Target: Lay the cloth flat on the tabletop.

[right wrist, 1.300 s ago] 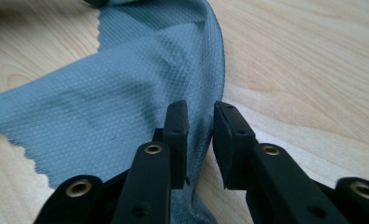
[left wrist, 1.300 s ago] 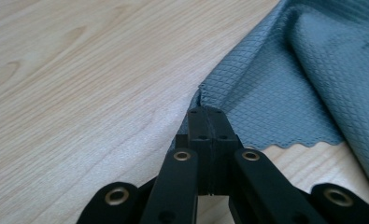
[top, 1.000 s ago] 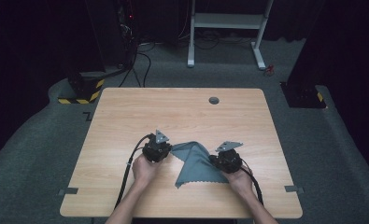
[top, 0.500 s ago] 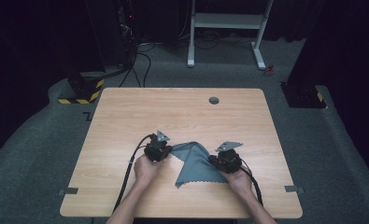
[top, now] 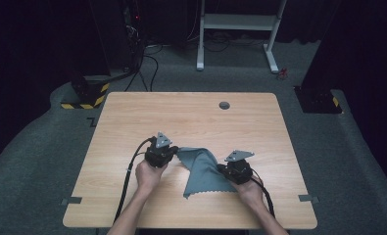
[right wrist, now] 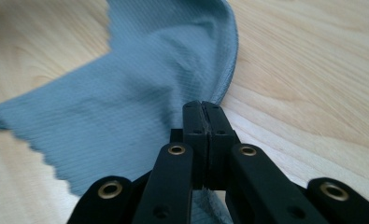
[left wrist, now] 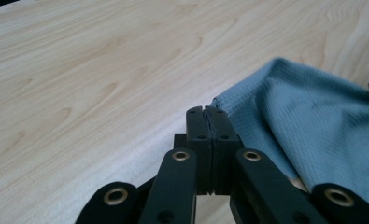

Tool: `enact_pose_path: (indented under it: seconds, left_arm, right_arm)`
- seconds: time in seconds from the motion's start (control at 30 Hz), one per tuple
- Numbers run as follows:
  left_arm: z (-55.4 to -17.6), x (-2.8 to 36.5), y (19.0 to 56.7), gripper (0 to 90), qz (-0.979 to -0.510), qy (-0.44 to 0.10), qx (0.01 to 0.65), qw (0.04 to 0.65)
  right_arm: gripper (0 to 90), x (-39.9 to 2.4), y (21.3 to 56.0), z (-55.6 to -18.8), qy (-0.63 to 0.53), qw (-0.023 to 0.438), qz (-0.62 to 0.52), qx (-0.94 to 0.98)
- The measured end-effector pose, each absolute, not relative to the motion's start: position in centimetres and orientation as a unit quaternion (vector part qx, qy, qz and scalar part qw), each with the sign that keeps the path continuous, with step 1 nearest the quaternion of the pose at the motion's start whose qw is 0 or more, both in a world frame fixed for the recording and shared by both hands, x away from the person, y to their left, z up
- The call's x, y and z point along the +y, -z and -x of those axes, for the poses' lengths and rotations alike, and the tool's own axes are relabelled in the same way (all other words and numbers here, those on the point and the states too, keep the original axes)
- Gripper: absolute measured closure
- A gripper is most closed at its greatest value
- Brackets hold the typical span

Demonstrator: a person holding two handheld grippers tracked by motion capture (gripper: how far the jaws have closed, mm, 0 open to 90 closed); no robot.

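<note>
Tongs in both hands are clamped on a grey-blue cloth [top: 203, 171] lying near the front middle of the wooden surface [top: 191, 117]. On the left, the left tongs [top: 167, 153] have just finished closing, and their jaws pinch the cloth's far left corner; against the pictures from a moment ago, that corner now looks slightly lifted. This suggests both corners are secured and the cloth is ready to be raised or folded. To the right, the right tongs [top: 226, 170] grip the cloth's right edge, jaws pressed together. Exactly how much fabric sits between either pair of jaws is hidden by the jaws themselves. Part of the cloth lies concealed beneath the right tongs.
</note>
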State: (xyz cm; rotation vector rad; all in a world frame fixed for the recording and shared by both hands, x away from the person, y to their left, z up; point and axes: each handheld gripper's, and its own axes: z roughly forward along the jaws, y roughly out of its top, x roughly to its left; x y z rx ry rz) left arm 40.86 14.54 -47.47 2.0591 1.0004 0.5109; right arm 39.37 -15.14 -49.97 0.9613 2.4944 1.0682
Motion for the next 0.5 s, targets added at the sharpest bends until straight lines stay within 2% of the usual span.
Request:
enact_pose_path:
  seconds: [0.27,0.5]
  left_arm:
    - [-37.1,16.3,50.6,89.3,-0.817,-0.177,0.391,0.385]
    - [-36.5,16.5,51.9,89.1,-0.816,-0.182,0.392,0.383]
  right_arm:
    - [89.3,-12.5,49.8,-36.6,-0.372,0.115,-0.257,0.884]
    - [87.1,-11.5,51.1,-35.4,-0.349,0.093,-0.228,0.904]
